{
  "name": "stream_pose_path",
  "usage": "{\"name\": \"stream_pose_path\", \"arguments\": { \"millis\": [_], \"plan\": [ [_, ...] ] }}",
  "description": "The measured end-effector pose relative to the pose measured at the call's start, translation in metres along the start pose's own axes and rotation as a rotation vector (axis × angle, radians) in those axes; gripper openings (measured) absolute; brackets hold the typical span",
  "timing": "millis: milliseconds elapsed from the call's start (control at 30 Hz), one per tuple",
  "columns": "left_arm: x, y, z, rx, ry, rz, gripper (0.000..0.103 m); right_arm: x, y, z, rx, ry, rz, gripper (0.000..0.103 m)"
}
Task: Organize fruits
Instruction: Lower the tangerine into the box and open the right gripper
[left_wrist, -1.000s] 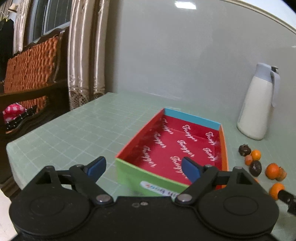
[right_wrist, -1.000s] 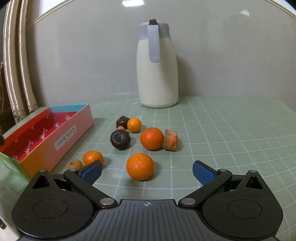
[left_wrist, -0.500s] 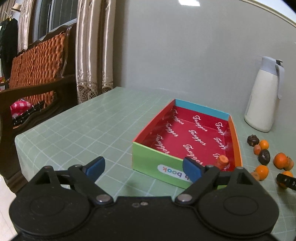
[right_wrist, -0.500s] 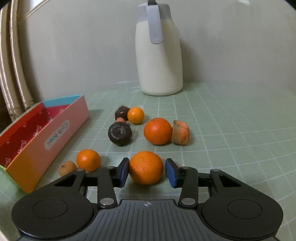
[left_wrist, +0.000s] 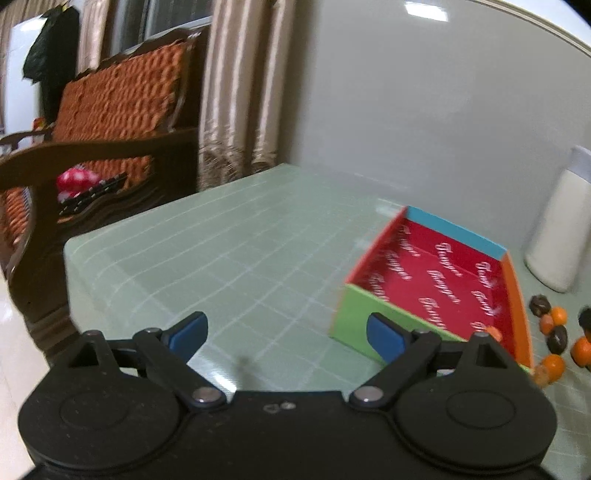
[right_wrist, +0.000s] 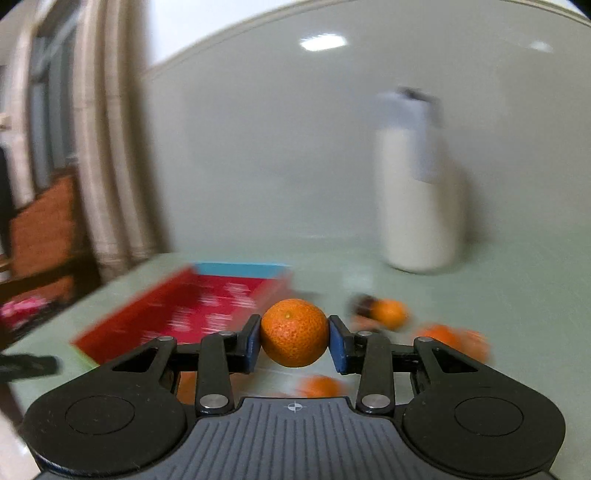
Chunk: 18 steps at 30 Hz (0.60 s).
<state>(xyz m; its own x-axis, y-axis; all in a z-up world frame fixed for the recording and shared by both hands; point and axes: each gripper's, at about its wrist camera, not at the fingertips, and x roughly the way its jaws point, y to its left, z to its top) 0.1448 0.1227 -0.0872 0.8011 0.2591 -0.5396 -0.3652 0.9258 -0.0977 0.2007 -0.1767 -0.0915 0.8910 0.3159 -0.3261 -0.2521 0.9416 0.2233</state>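
Observation:
My right gripper (right_wrist: 294, 341) is shut on an orange (right_wrist: 294, 332) and holds it above the table, beside the near right of the open box (right_wrist: 192, 306). The box has a red inside and also shows in the left wrist view (left_wrist: 443, 280), with one small orange fruit (left_wrist: 493, 332) in its near right corner. My left gripper (left_wrist: 286, 334) is open and empty, left of the box's green end. Loose oranges (right_wrist: 388, 314) and dark fruits (left_wrist: 556, 338) lie on the table right of the box.
A white thermos jug (right_wrist: 421, 199) stands at the back right by the wall. The green gridded table (left_wrist: 229, 258) ends at its left edge near a wooden sofa (left_wrist: 92, 155) and curtains (left_wrist: 236, 96). The right wrist view is blurred.
My right gripper closed on the orange, lifted it and swung left toward the box. My left gripper drew back and to the left, still open.

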Motion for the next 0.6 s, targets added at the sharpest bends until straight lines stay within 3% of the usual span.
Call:
{"name": "stream_pose_path", "arguments": {
  "millis": [167, 400, 433, 467, 533, 600],
  "plan": [
    [0.001, 0.022, 0.003, -0.036, 0.003, 0.031, 0.086, 0.033, 0.055, 0.003, -0.112, 0.058, 0.118, 0.038],
    [0.001, 0.034, 0.006, -0.067, 0.002, 0.038, 0.087, 0.071, 0.094, -0.011, -0.175, 0.174, 0.141, 0.039],
    [0.0, 0.034, 0.006, -0.067, 0.001, 0.036, 0.087, 0.07, 0.096, -0.011, -0.182, 0.175, 0.138, 0.045],
    [0.0, 0.034, 0.006, -0.067, 0.001, 0.034, 0.087, 0.069, 0.098, -0.012, -0.19, 0.163, 0.138, 0.06],
    [0.0, 0.032, 0.006, -0.062, 0.002, 0.028, 0.087, 0.062, 0.102, -0.012, -0.201, 0.119, 0.135, 0.078],
    [0.0, 0.029, 0.005, -0.05, 0.0, 0.024, 0.087, 0.048, 0.099, -0.01, -0.198, 0.089, 0.136, 0.079]
  ]
}}
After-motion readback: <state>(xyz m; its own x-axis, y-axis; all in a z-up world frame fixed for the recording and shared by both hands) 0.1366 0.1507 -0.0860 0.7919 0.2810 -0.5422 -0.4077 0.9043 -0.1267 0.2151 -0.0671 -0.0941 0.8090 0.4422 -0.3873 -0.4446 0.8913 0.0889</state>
